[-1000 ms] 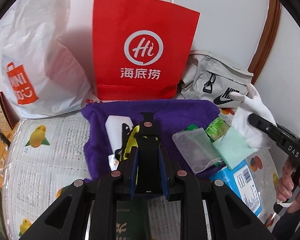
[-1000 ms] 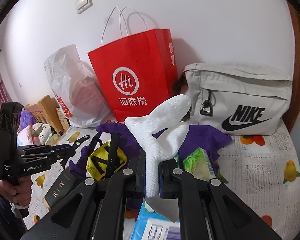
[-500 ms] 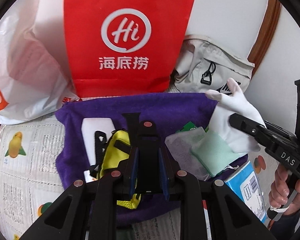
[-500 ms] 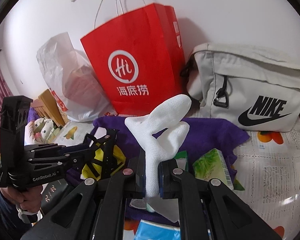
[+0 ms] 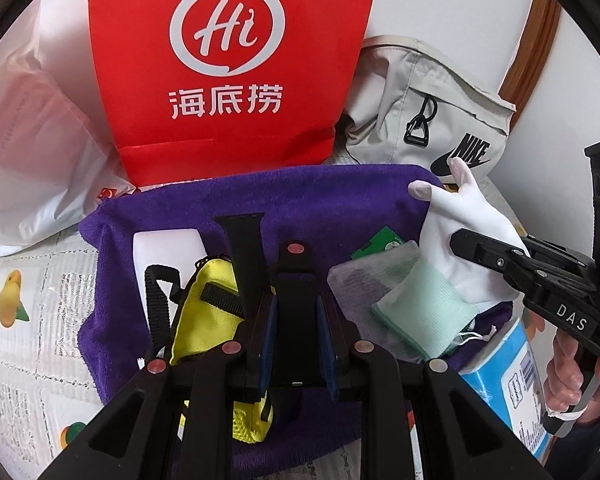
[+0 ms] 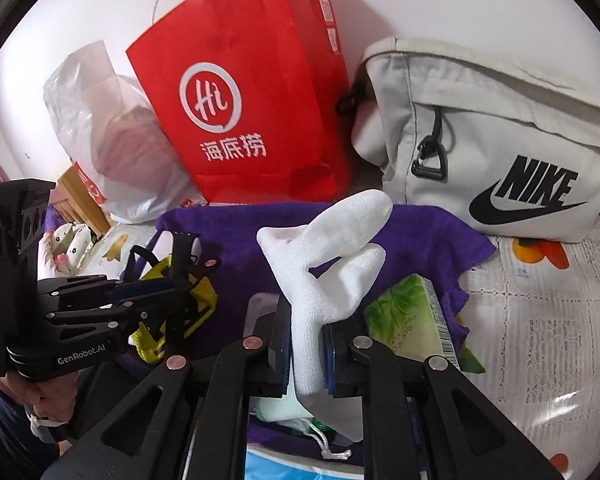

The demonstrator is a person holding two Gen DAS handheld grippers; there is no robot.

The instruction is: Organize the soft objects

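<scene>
- Pinching a white glove (image 6: 332, 264) in my right gripper (image 6: 306, 354): its cuff sits between the two blue pads and its fingers splay upward over the purple towel (image 6: 236, 240). My jaws have just been easing apart a little, yet the cloth is still caught between them.
- From my left wrist view the same glove (image 5: 466, 216) hangs over the right edge of the towel (image 5: 300, 196), above a mint-green cloth (image 5: 424, 312) that lies on a clear mesh pouch (image 5: 360, 280).
- My left gripper (image 5: 298, 320) has its jaws nearly together on a black watch strap (image 5: 296, 304) that stands up between the pads; a second black strap (image 5: 246, 256) leans beside it.
- Under that gripper a yellow pouch (image 5: 208, 312) with black webbing lies on the towel, next to a flat white object (image 5: 168, 248).
- A green tissue pack (image 6: 408, 320) rests at the towel's right edge, and a blue-and-white box (image 5: 508, 376) pokes out at the near right corner.
- Behind the towel, against the wall, stand a red paper bag (image 5: 228, 60), a white plastic bag (image 5: 40, 152) to its left and a grey Nike bag (image 6: 500, 148) to its right.
- Everything lies on a surface covered with a fruit-printed sheet (image 6: 540, 320).
- A bare hand (image 6: 48, 392) holds my left gripper's handle.
</scene>
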